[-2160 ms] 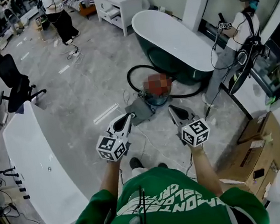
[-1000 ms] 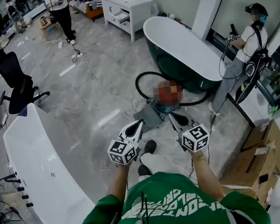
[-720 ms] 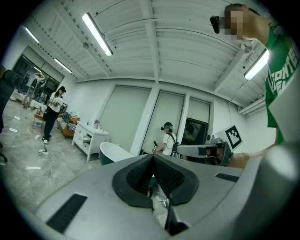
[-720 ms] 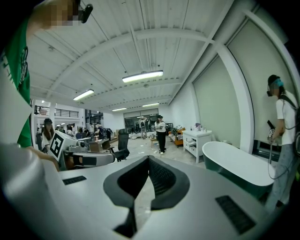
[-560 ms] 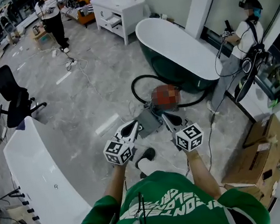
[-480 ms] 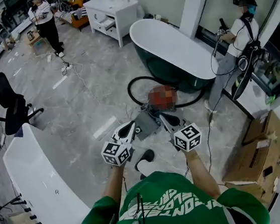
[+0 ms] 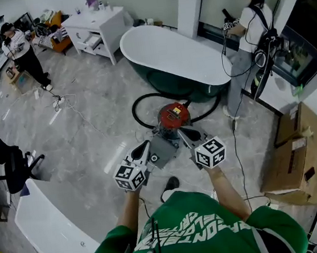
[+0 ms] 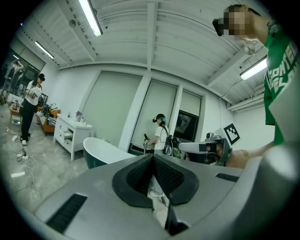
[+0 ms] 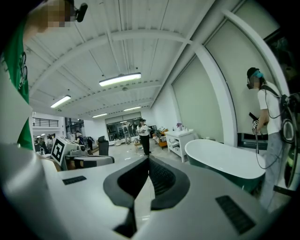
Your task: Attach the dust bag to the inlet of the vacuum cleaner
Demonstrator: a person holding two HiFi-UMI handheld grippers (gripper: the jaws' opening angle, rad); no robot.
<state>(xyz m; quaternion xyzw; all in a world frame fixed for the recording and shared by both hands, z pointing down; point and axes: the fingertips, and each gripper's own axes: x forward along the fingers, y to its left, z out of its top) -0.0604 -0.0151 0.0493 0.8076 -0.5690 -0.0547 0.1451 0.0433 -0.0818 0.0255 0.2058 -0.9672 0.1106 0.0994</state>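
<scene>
In the head view a red vacuum cleaner (image 7: pixel 172 115) stands on the grey marble floor, its black hose (image 7: pixel 137 104) looped behind it. A flat grey dust bag (image 7: pixel 161 150) with a round hole lies on the floor just in front of it. My left gripper (image 7: pixel 145 146) is held in the air over the bag's left edge, and my right gripper (image 7: pixel 183 132) hovers over its right side, near the vacuum. Both point forward with jaws closed and nothing between them. Both gripper views look out across the room; the left gripper (image 8: pixel 152 156) and right gripper (image 9: pixel 149 159) show their tips meeting.
A dark green and white bathtub (image 7: pixel 168 57) stands behind the vacuum. A person with a headset (image 7: pixel 250 29) stands at its right end, another person (image 7: pixel 20 51) at far left. Cardboard boxes (image 7: pixel 295 152) lie right, a white cabinet (image 7: pixel 96 28) at the back, cables (image 7: pixel 238 159) on the floor.
The view has swung round and closer: the vacuum and bag now lie just ahead of the grippers. Both grippers stay raised side by side and shut.
</scene>
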